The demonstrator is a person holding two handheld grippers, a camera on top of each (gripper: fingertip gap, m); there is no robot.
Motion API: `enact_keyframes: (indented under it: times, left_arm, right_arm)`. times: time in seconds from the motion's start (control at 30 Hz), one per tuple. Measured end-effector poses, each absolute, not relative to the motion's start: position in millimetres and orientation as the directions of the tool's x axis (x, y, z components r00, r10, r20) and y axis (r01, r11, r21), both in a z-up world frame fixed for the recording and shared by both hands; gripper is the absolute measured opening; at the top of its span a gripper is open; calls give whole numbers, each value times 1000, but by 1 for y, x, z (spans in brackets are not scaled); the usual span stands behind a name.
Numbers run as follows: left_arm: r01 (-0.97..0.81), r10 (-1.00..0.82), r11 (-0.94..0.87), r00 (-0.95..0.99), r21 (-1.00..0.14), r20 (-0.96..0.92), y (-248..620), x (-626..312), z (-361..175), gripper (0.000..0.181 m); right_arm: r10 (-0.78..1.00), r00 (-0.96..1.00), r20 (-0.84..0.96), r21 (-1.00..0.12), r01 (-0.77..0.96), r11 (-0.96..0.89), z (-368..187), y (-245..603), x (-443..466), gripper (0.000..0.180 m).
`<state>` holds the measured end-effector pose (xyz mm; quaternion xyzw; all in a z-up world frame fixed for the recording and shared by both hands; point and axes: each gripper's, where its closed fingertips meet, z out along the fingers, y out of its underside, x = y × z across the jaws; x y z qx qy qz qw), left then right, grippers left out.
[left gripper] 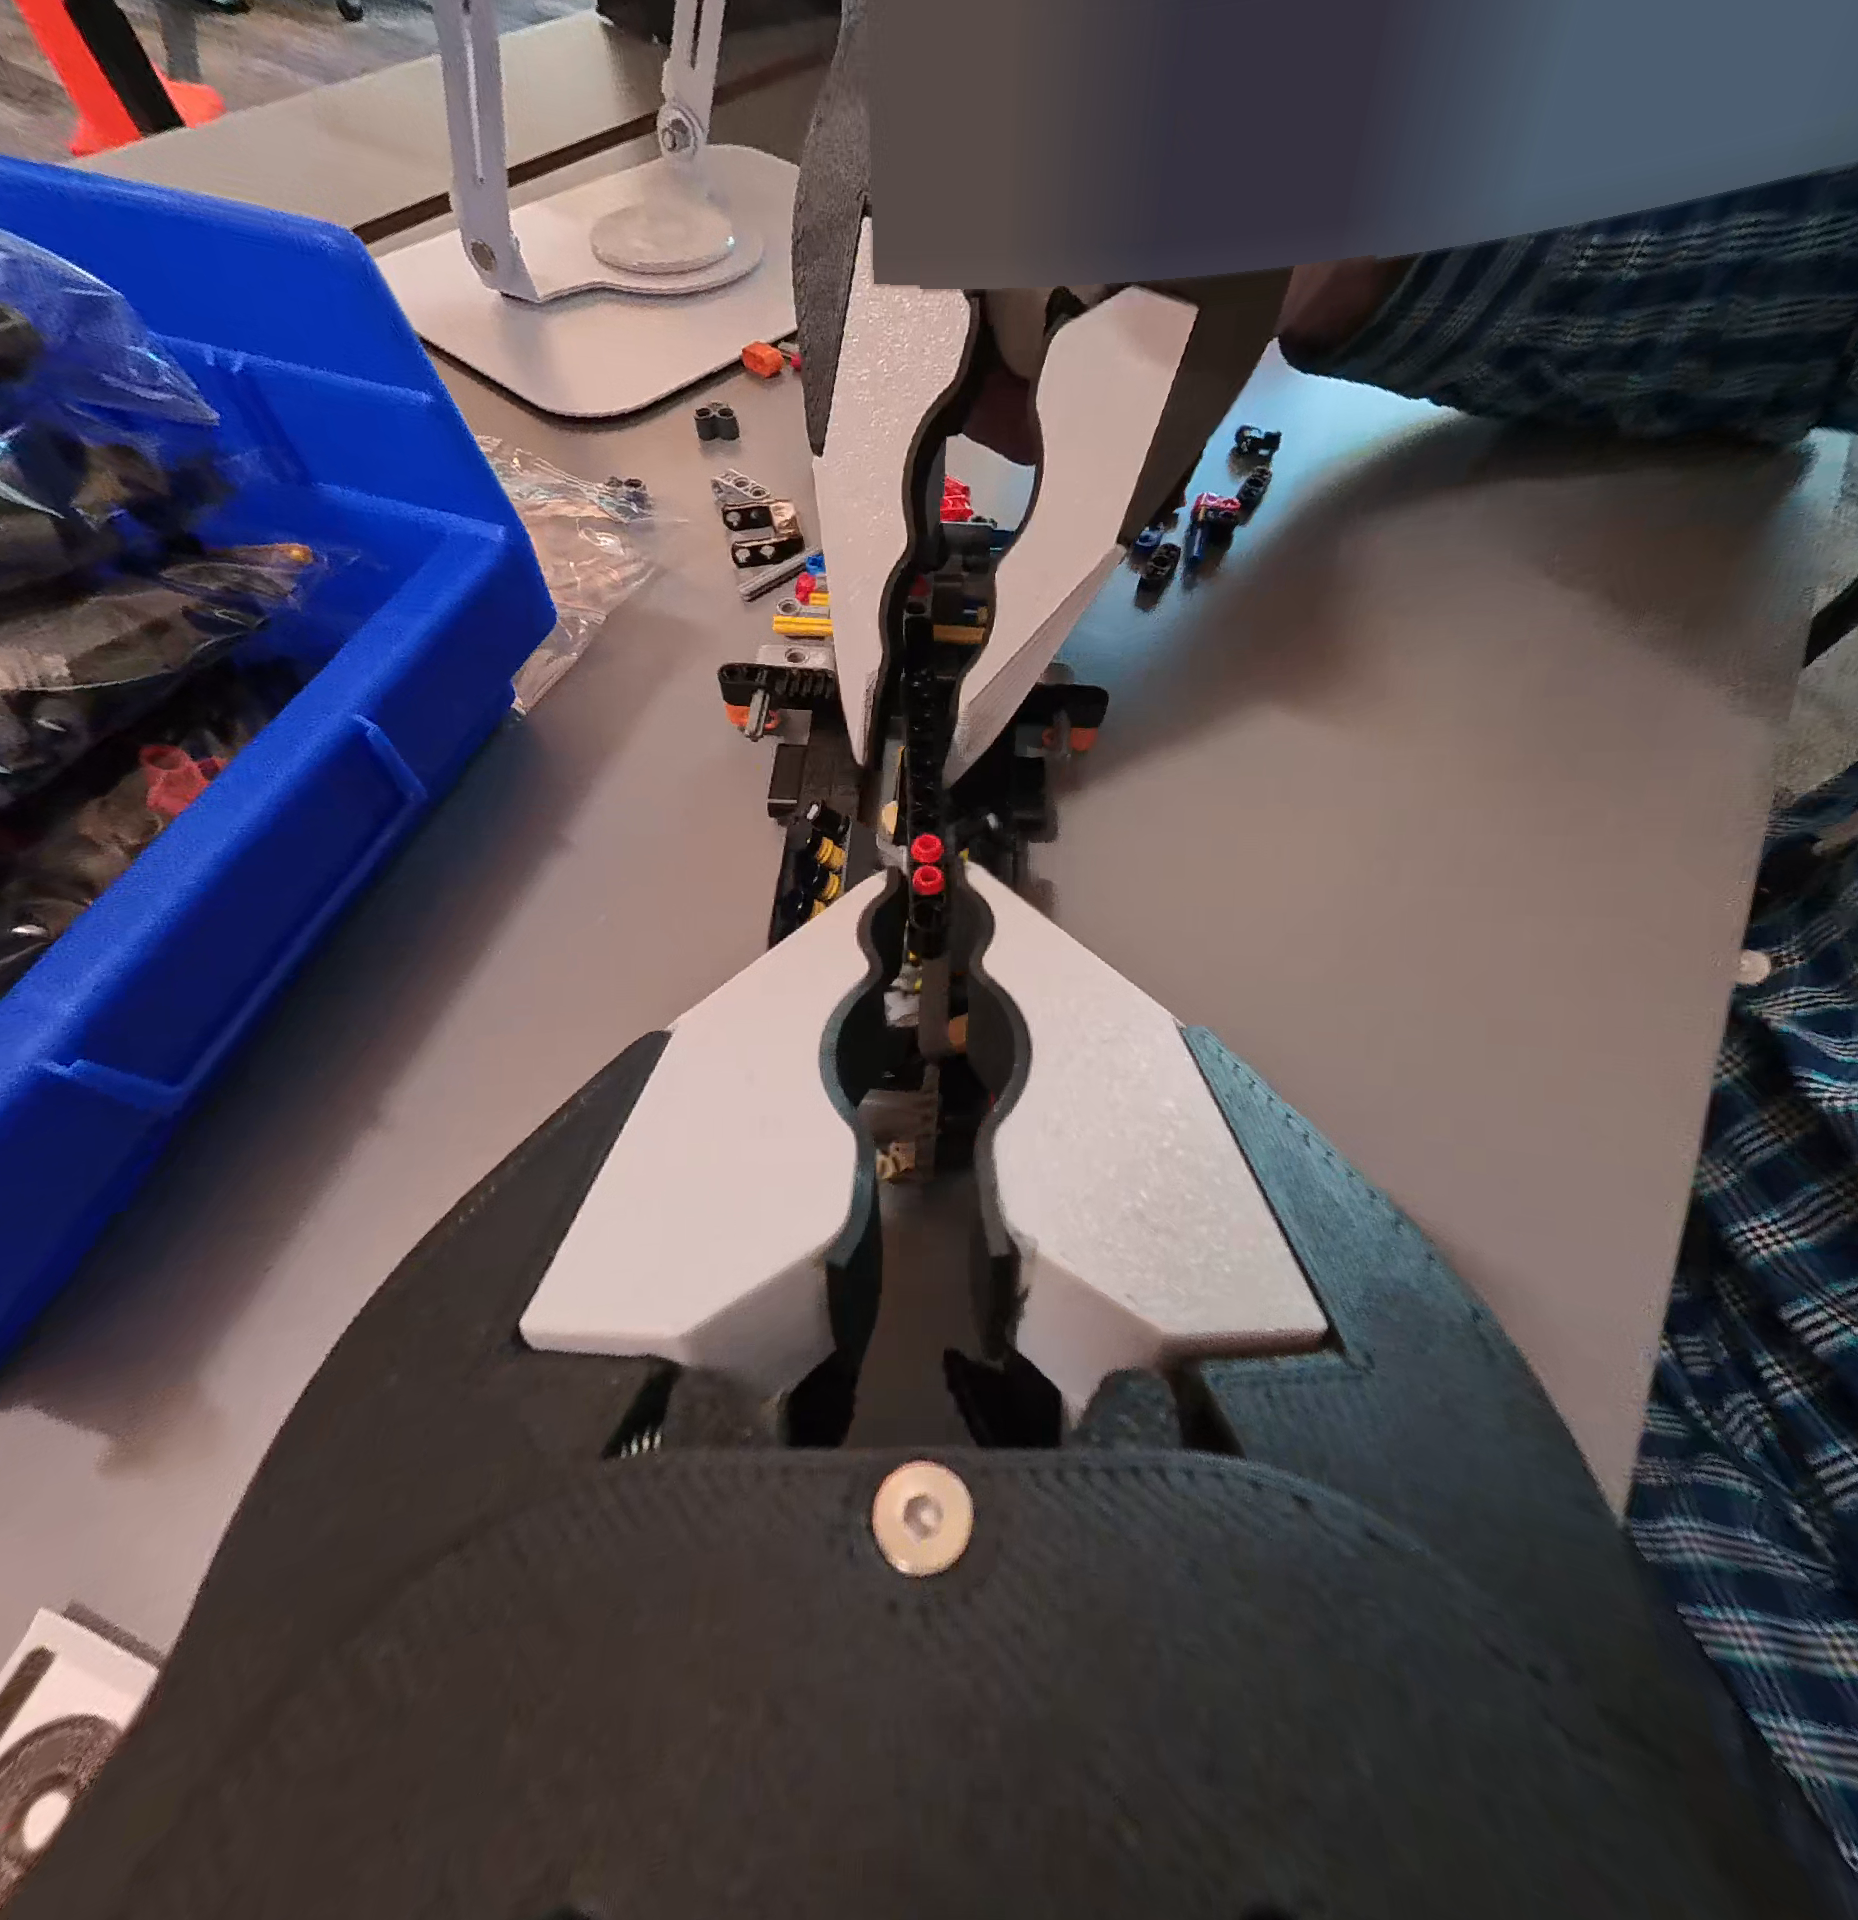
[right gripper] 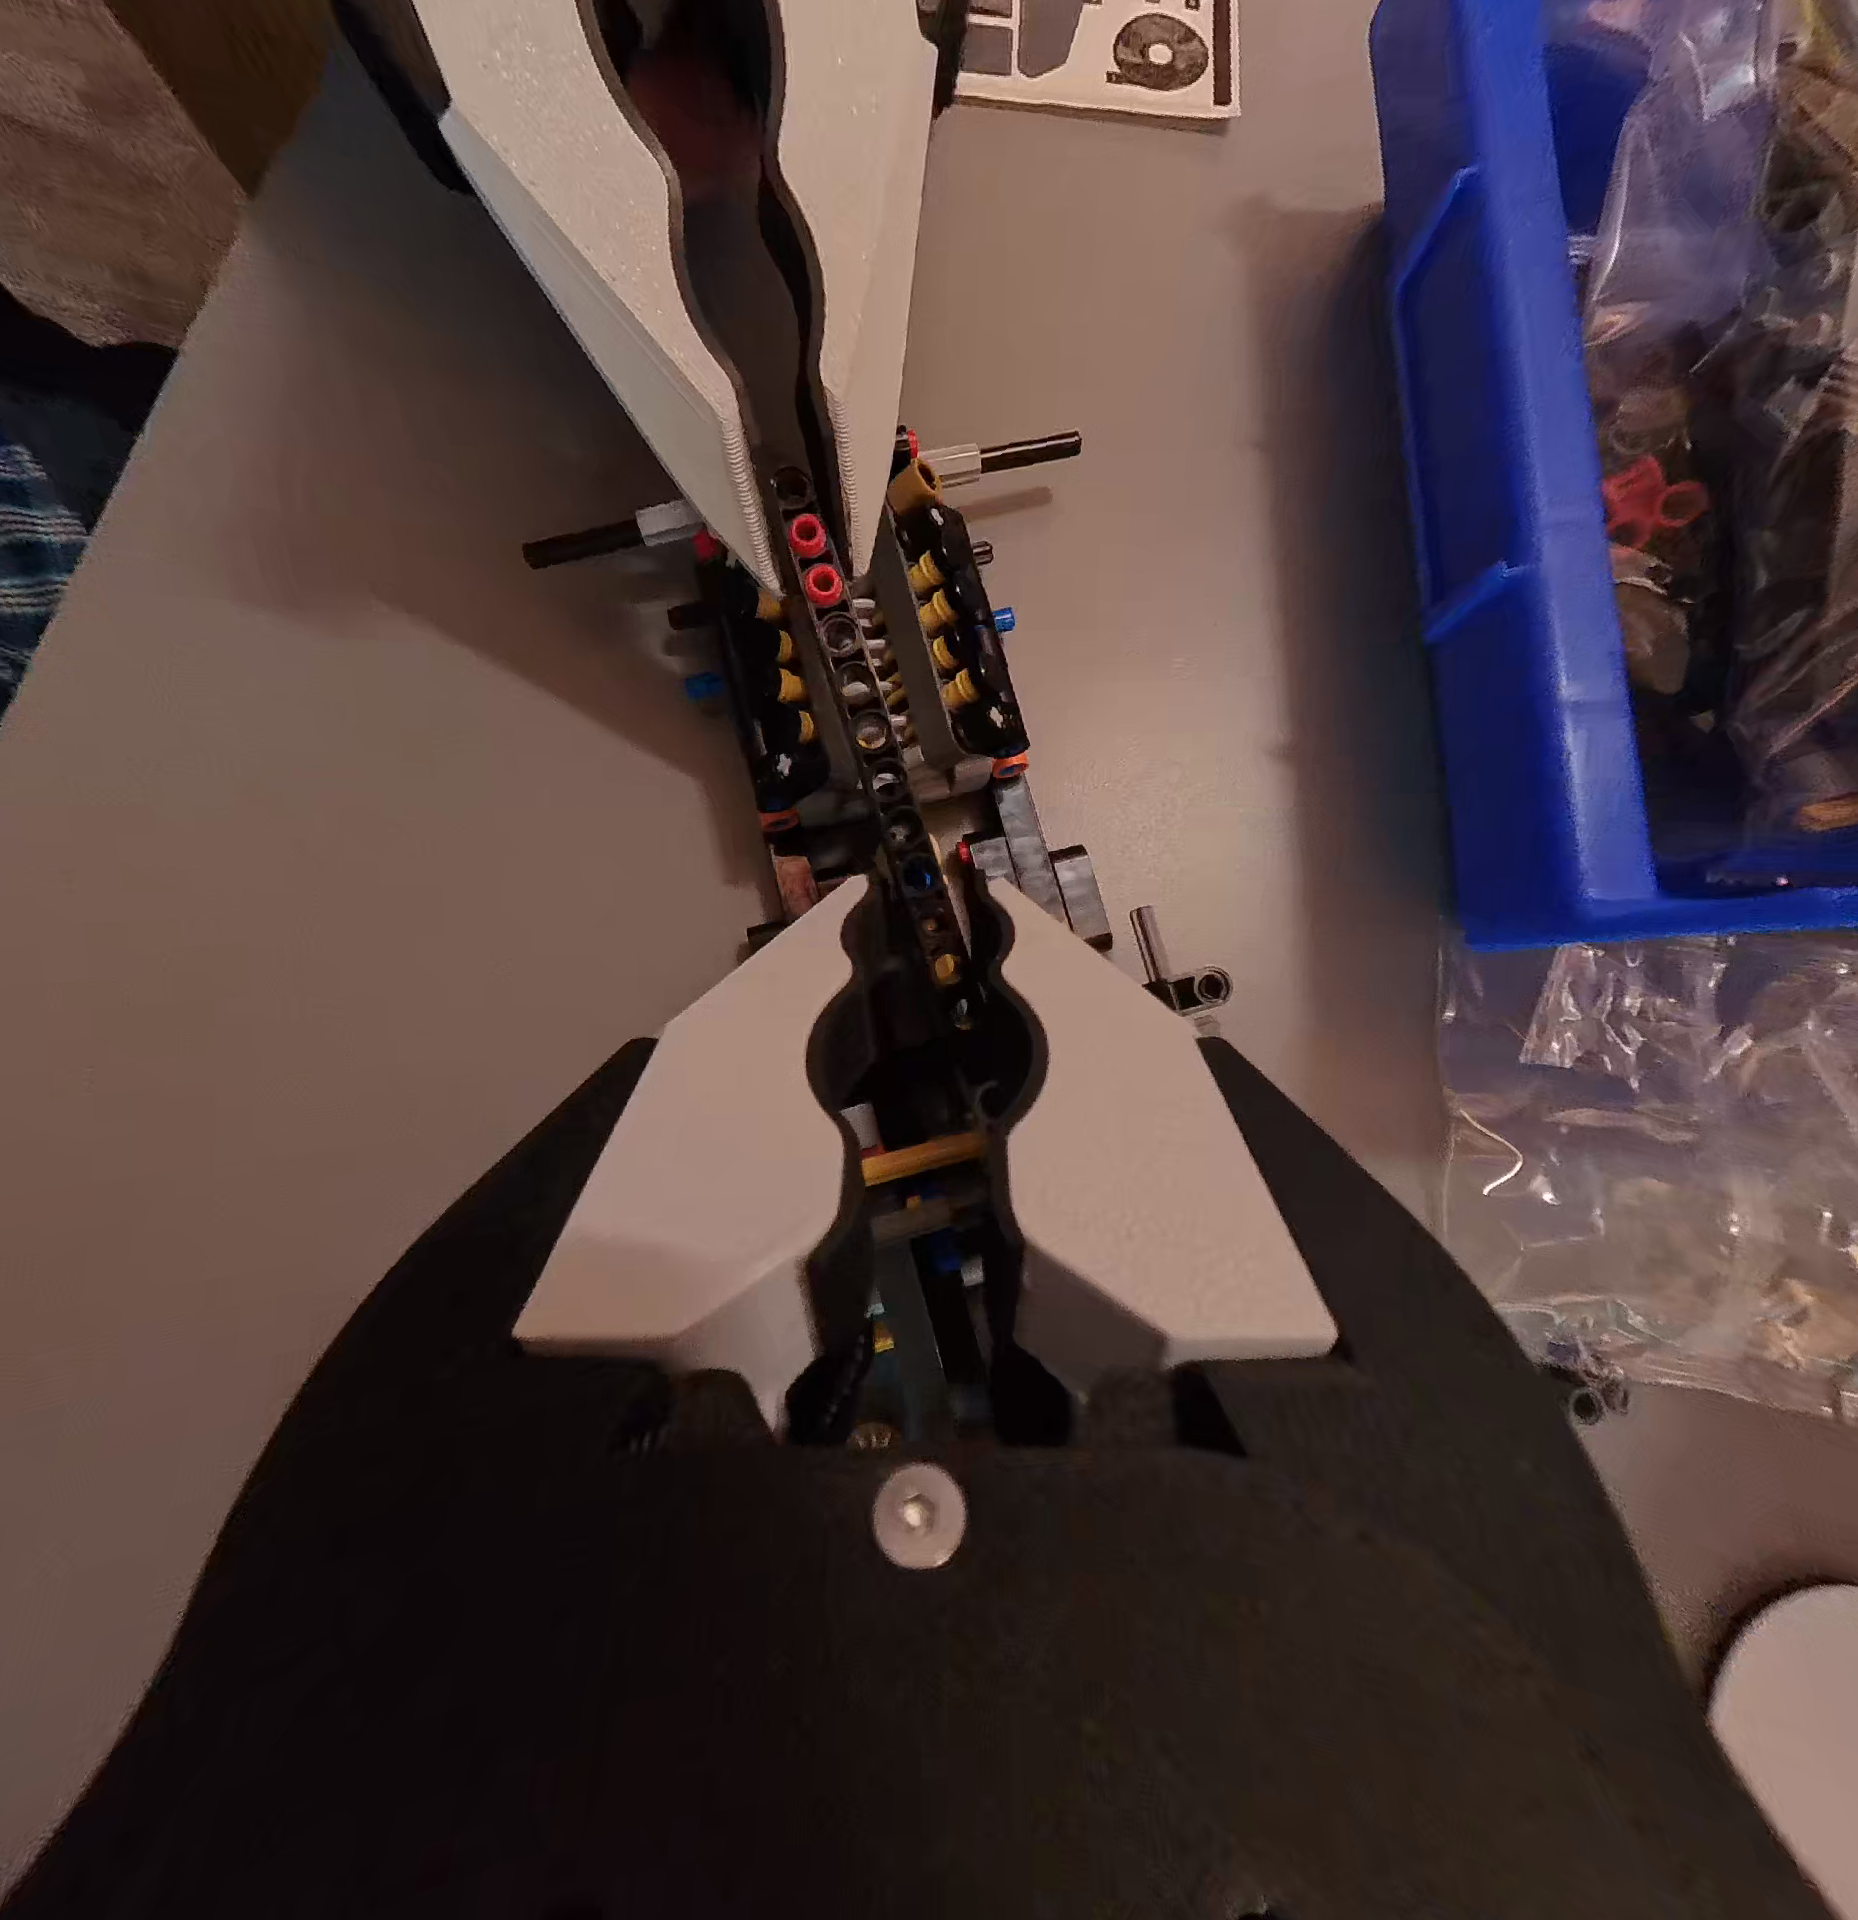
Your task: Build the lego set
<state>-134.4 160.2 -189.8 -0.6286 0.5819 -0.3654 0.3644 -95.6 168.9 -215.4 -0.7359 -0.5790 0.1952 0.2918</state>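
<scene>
Both white, wavy-edged grippers, left [left gripper: 925,894] and right [right gripper: 920,894], clamp narrowly on the long black holed beam [right gripper: 863,717] from opposite ends, mid-table [left gripper: 1372,790]; glossy blue bin [left gripper: 312,582] sits alongside.

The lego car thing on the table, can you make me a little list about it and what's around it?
model: long black lego beam with two red pins, over a half-built frame with yellow pins
left gripper: shut on the beam's red-pin end
right gripper: shut on the opposite end
bin: blue plastic bin holding clear bags of parts
loose parts: small black, blue and red pieces on the grey table
paper: printed sheet
</scene>
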Motion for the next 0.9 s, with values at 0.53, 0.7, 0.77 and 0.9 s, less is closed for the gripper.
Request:
enact_keyframes:
  times: [0.53, 0.7, 0.77, 0.9]
  left_arm:
    - [-522, -998, -65, 51, -851, 45, 168, -136, -196, 6]
    - [-481, -995, -83, 84, -873, 48, 170, -135, -183, 14]
    - [-456, -996, -79, 79, -887, 48, 171, -132, -173, 12]
    - [-548, -1000, -19, 29, -836, 4, 163, -124, -188, 4]
  right_arm:
    - [970, 241, 0, -645, 742, -184, -215, 173, -92, 10]
    - [975, 223, -1, -634, 754, -173, -217, 171, -93, 9]
    - [976, 218, 9, -630, 759, -164, -217, 170, -93, 8]
    - [977, 211, 22, -628, 763, -151, -217, 170, -93, 9]
